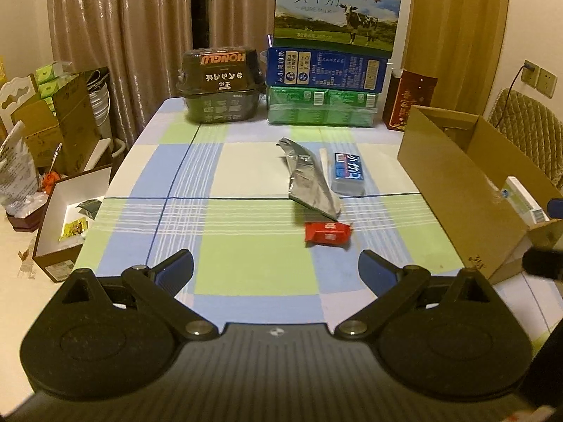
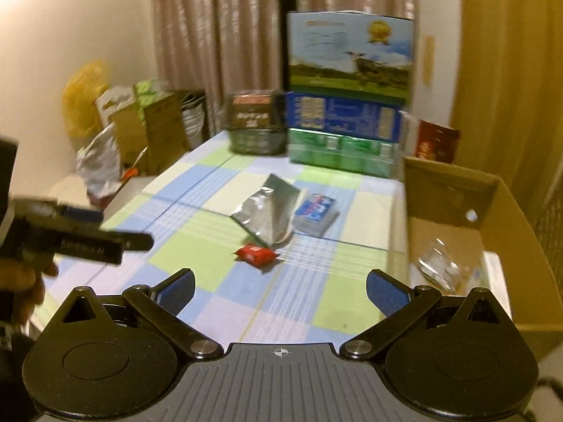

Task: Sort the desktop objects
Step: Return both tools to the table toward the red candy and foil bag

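Both my grippers — left [image 1: 276, 269] and right [image 2: 280, 288] — hang with jaws spread wide, empty, above the checked tablecloth [image 1: 246, 176], touching nothing — red packet [image 1: 328, 232] ahead.

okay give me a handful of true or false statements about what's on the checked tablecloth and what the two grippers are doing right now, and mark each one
1. The left gripper is clamped on the red packet. False: its jaws stand wide open with nothing between them, and the packet lies on the tablecloth.
2. The silver foil bag lies beside the blue and white pack. True.
3. The right gripper is open and empty. True.
4. The cardboard box on the right has nothing in it. False: a crinkled clear wrapper lies inside.
5. The milk carton with the cow stands on top of the stacked boxes. True.
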### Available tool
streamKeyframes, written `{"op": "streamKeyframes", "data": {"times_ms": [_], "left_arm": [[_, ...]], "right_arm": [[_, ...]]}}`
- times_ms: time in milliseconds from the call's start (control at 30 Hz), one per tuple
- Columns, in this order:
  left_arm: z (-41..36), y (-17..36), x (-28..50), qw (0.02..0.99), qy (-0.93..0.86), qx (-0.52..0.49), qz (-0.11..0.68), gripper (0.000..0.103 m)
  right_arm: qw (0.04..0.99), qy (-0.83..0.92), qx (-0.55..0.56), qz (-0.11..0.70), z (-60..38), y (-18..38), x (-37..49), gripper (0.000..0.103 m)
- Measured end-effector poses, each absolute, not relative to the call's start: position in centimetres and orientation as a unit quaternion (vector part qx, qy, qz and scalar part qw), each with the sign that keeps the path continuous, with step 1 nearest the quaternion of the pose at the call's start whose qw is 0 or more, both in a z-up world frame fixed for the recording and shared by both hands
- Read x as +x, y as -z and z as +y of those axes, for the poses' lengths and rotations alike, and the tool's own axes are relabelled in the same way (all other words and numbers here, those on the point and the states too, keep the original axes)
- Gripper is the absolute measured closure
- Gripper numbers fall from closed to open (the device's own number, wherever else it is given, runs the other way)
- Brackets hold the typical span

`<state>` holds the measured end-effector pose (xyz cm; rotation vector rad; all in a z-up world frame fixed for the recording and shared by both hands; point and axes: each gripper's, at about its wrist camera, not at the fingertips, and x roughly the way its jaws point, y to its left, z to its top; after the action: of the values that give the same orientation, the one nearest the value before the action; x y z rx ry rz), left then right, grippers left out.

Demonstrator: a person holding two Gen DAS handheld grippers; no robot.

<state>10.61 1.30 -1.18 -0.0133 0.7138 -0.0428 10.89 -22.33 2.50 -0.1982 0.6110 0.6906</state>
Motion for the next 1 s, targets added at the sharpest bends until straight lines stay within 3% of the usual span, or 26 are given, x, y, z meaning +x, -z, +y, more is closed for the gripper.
{"op": "streamKeyframes", "data": {"times_ms": [300,533,667,1000], "left_arm": [[2.9,2.9,14.4,0.933,0.025,0.005,0.360,0.005],[3.5,5.5,18.4,0.933,0.024,0.002,0.359,0.005],[4.4,7.4,20.2,0.933,0.016,-0.008,0.360,0.005],[6.1,9.5,21.8,0.932,-0.012,-0.039,0.361,0.005]], "right_arm": [[0.872,-0.354,-0.136,0.310,-18.2,1.4,14.2,0.003],[0.858,-0.354,-0.153,0.340,-15.1,6.1,18.3,0.015],[0.855,-0.348,-0.145,0.356,-13.9,8.3,20.6,0.021],[0.864,-0.312,-0.094,0.384,-10.4,11.4,24.0,0.023]]}}
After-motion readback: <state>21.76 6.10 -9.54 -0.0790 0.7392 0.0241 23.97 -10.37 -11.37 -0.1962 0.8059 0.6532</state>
